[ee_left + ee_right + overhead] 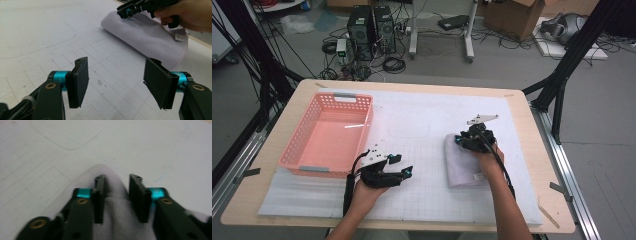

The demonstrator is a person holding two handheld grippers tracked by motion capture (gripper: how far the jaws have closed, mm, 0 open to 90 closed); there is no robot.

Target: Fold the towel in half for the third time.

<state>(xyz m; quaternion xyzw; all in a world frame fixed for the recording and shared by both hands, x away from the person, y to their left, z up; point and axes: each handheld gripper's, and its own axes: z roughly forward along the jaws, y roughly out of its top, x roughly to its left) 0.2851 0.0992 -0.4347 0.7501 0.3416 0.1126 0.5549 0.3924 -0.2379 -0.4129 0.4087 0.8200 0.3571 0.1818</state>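
The folded pale towel (466, 162) lies flat on the white gridded mat of the surface (532, 150), directly under the right claw (460, 140), whose tips sit at the towel's far end. In the right gripper view the two black pads (99, 195) straddle a raised ridge of the cloth with a gap showing on each side; the claw reads as released around the fold, not yet pinching it. A small white label (179, 37) sits on the towel's near end, beside the hand that bears this claw.

The left claw (403, 165) hovers off to the towel's left, well apart from it, jaws wide and empty, with bare mat between its pads (79, 80). Beyond it, on its far left side, stands the pink basket (328, 134), empty as far as can be seen.

Risks, as judged: if the right claw closes on the top layer alone, the fold will open and the towel will trail out when lifted. Pads set too near the edge may slip off the soft pile. A one-ended lift may drag the rest across the mat.

Unclear: the right gripper view is blurred, so contact between pads and cloth cannot be settled. The towel's layer count is hidden. The label's print is unreadable.
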